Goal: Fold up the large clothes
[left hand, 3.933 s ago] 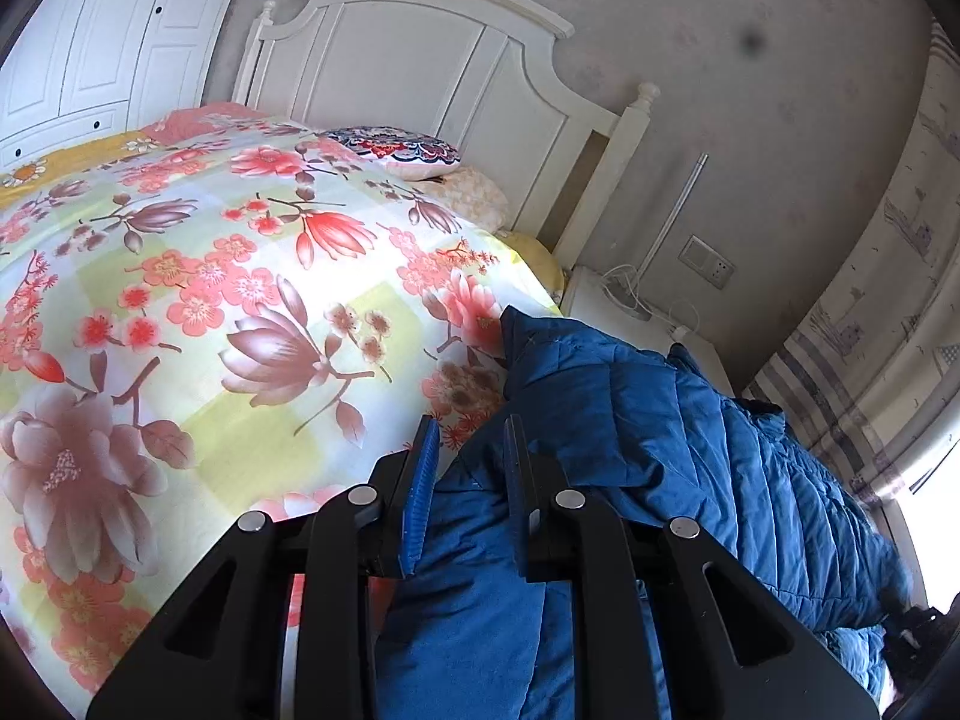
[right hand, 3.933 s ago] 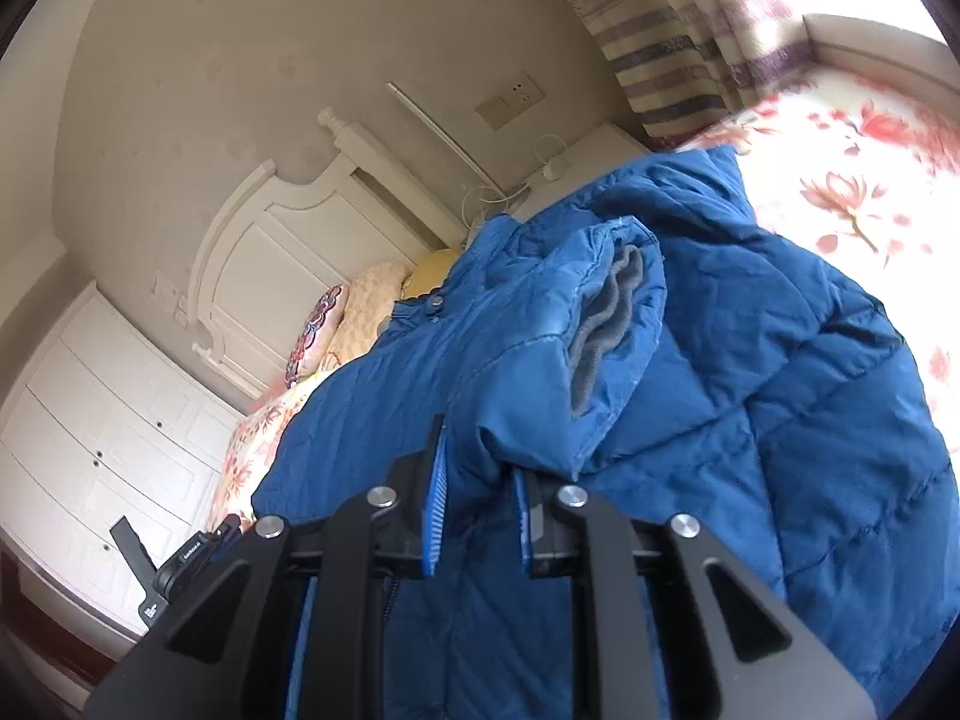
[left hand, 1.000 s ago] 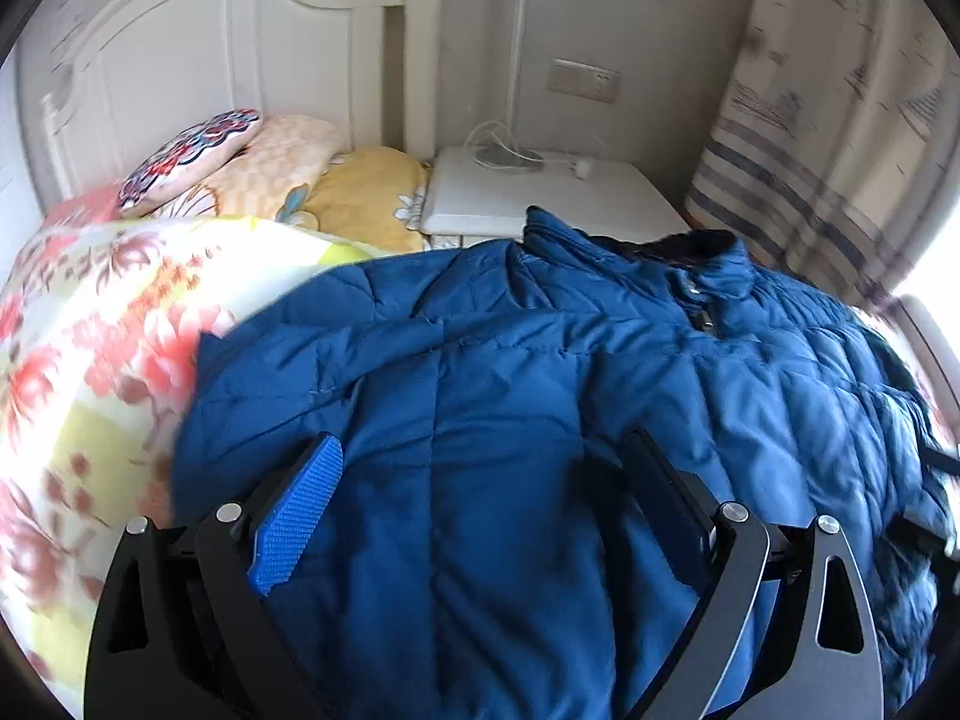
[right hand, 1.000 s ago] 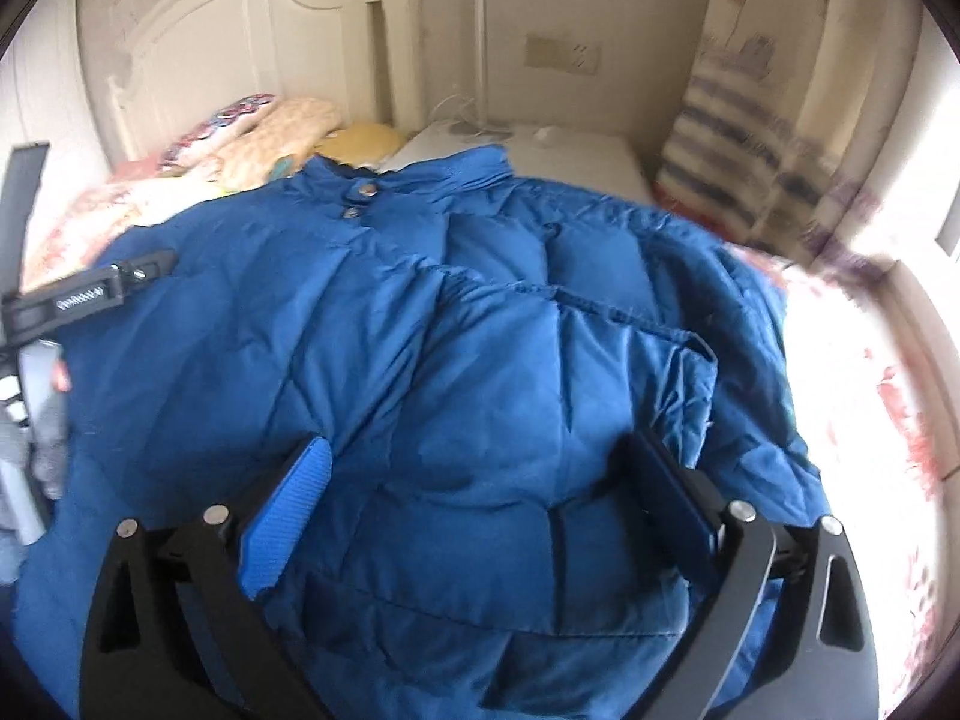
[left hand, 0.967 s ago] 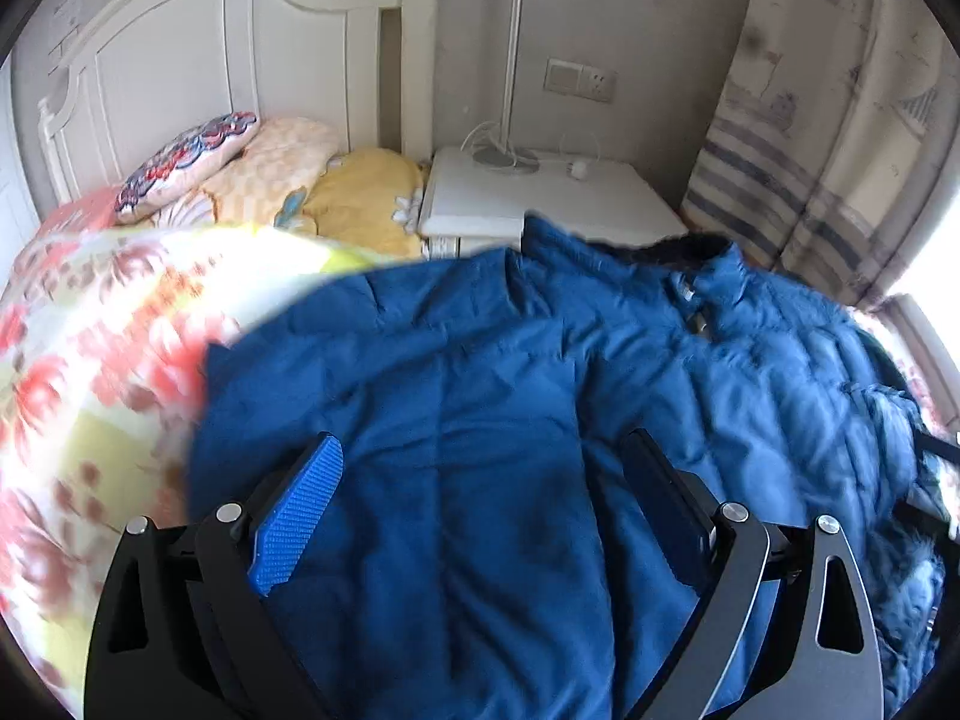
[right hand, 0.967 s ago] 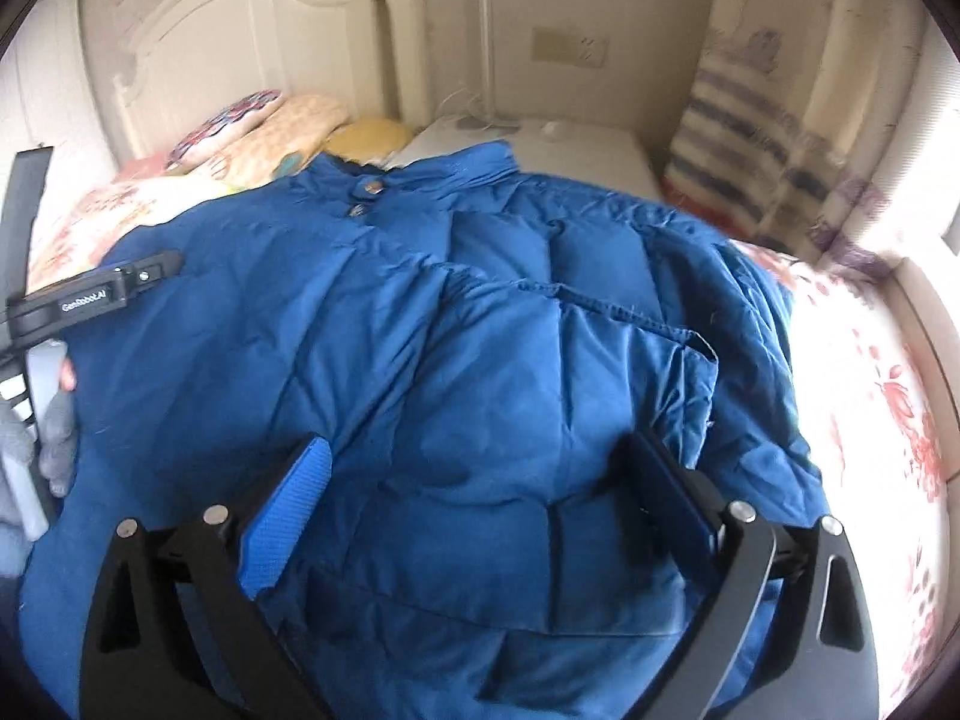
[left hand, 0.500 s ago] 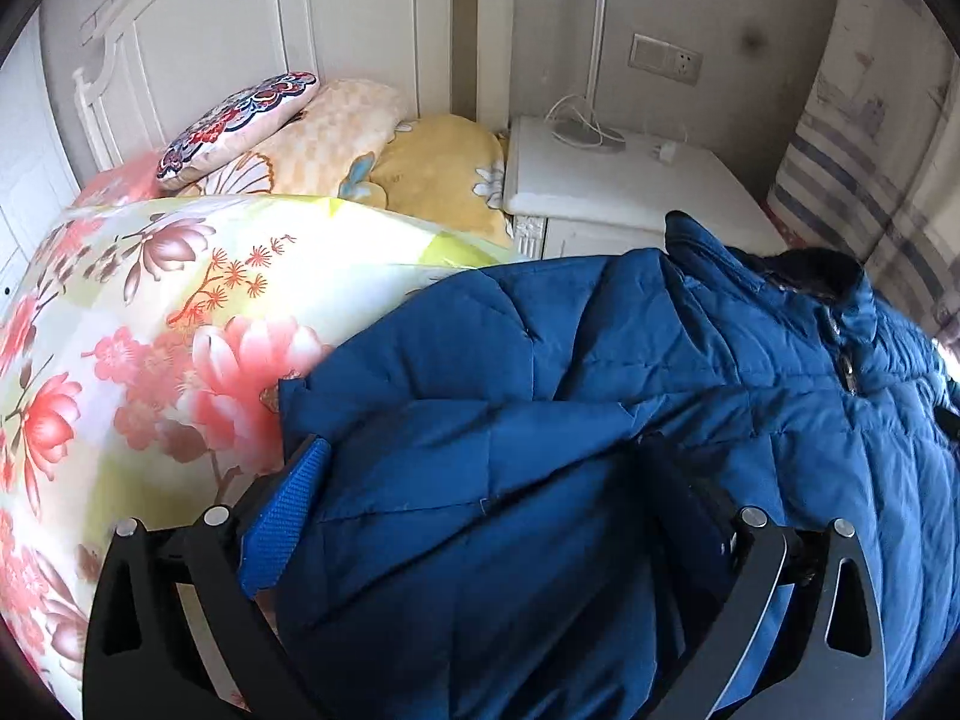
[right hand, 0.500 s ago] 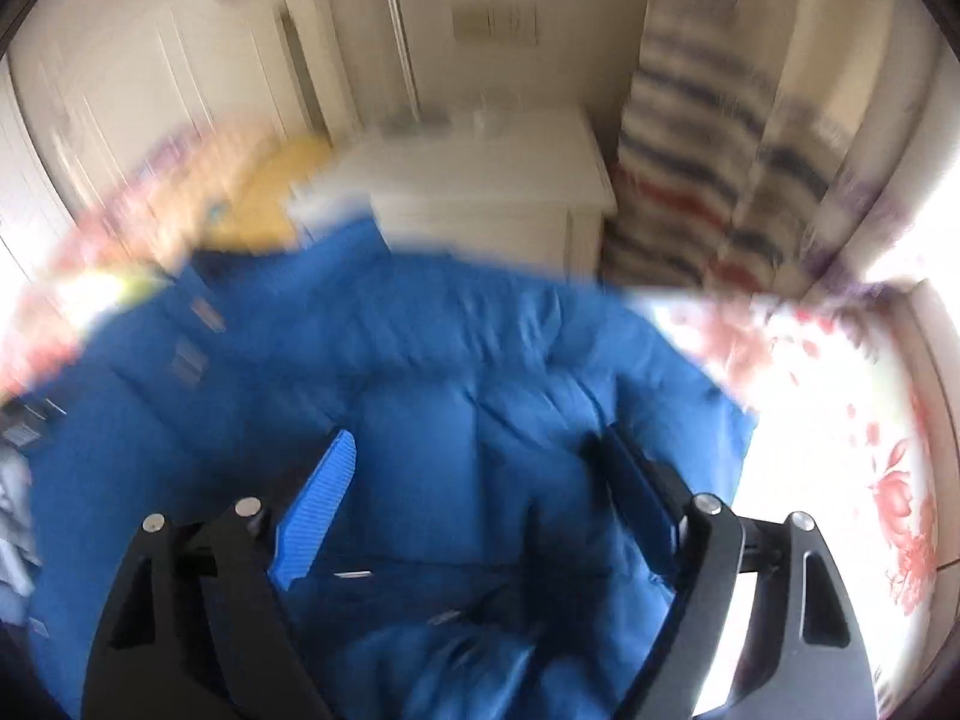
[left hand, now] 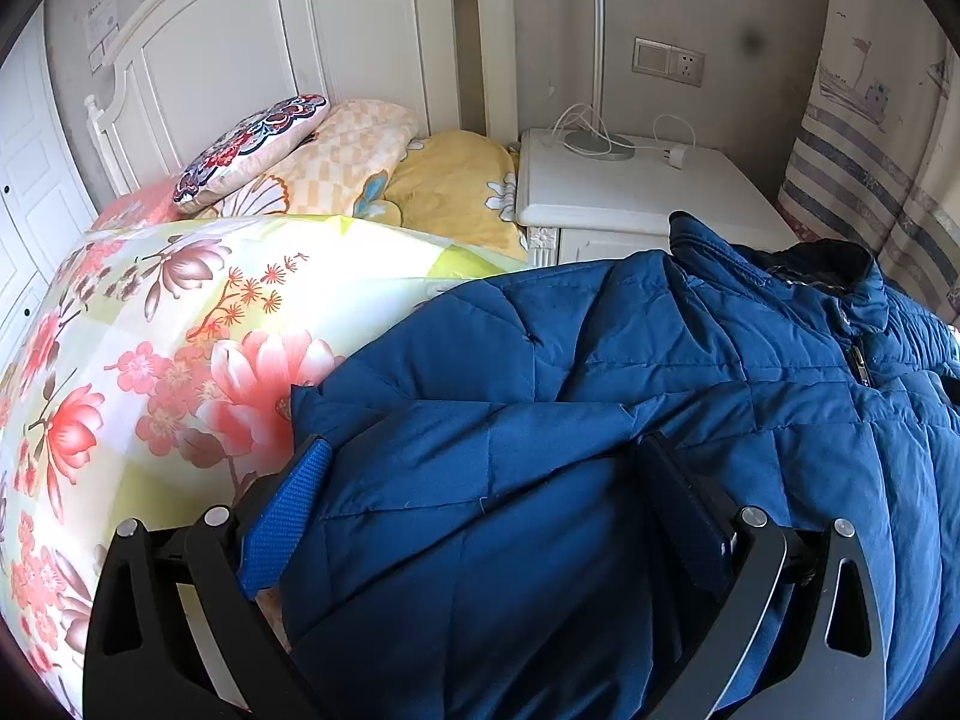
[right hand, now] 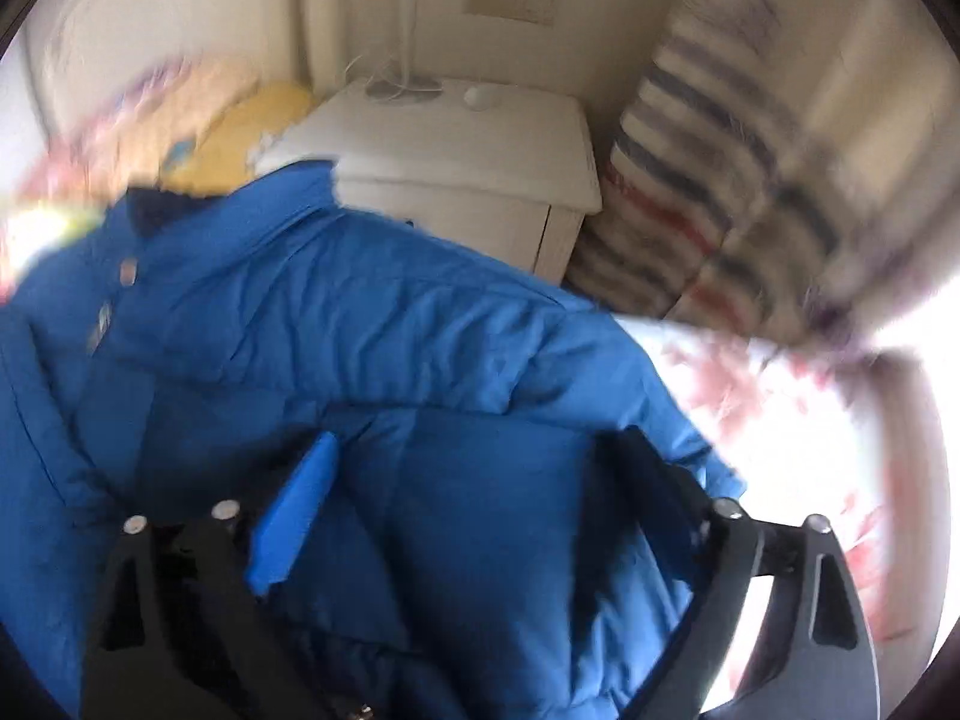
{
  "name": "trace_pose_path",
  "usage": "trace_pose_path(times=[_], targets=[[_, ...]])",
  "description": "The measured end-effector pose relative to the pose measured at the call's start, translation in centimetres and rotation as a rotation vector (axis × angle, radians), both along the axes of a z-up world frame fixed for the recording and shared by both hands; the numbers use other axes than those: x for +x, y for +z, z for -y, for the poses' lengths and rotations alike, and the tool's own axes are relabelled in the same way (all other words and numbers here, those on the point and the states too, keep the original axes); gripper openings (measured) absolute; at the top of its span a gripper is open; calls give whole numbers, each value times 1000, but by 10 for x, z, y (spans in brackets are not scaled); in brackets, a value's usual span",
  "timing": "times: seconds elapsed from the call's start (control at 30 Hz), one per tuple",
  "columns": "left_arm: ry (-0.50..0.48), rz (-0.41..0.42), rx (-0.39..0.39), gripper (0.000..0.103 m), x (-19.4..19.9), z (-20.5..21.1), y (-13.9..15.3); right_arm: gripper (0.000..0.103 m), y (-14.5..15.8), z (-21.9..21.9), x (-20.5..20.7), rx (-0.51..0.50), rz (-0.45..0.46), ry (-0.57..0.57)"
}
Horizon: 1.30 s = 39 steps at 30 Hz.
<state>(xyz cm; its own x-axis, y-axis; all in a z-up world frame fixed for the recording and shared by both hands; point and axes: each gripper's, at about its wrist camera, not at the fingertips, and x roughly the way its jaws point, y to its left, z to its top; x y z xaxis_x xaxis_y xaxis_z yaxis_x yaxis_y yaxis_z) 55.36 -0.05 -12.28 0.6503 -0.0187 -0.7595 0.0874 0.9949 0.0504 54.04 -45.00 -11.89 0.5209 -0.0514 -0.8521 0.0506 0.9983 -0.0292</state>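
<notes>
Since ~4 s back both tools let go of the jacket: then each was pinched tight on blue fabric held up off the bed, now the blue puffer jacket lies spread on the bed. Both views have also swung toward the headboard end of the room.

L tool: jaws spread wide, nothing pinched. Jaws just widened a little more over the last sec, then held. Folded-in sleeve/side panel of jacket sits below and betw the two fingers; pads not pressing it. Blue pad of one finger hangs right over jacket's outer edge, w/ floral quilt just beyond it on that side. Collar and zip lie ahead and off to the other side of the tool.

R tool: jaws also wide apart, nothing gripped; they narrowed a bit then widened again within the last sec. Frame motion-blurred. Jacket shoulder and folded sleeve lie under and ahead of tool; snaps and collar ahead toward its blue-pad side. Jacket edge ends just past the other finger, bright quilt beyond.

Ahead of both tools: white nightstand w/ lamp base and cable on top, yellow pillow beside it, white headboard, striped curtain at far side.
</notes>
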Motion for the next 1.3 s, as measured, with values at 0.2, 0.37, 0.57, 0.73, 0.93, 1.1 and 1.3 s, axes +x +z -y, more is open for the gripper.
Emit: trace_pose_path(times=[0.2, 0.37, 0.57, 0.73, 0.93, 1.1, 1.3], targets=[[3, 10, 16, 99, -1, 1, 1, 80, 39, -5, -29, -24, 68, 0], [14, 22, 31, 99, -3, 3, 2, 85, 80, -63, -96, 33, 192, 204], [23, 54, 77, 99, -7, 8, 4, 92, 14, -97, -111, -89, 146, 286], [36, 56, 96, 98, -17, 8, 14, 92, 12, -87, -112, -30, 138, 271], [-150, 159, -5, 99, -116, 32, 52, 92, 66, -75, -167, 62, 225, 188], [-271, 17, 74, 99, -166, 81, 6, 92, 58, -106, -205, 32, 161, 259], [-234, -8, 190, 99, -179, 85, 1, 101, 10, -140, -215, -160, 69, 295]])
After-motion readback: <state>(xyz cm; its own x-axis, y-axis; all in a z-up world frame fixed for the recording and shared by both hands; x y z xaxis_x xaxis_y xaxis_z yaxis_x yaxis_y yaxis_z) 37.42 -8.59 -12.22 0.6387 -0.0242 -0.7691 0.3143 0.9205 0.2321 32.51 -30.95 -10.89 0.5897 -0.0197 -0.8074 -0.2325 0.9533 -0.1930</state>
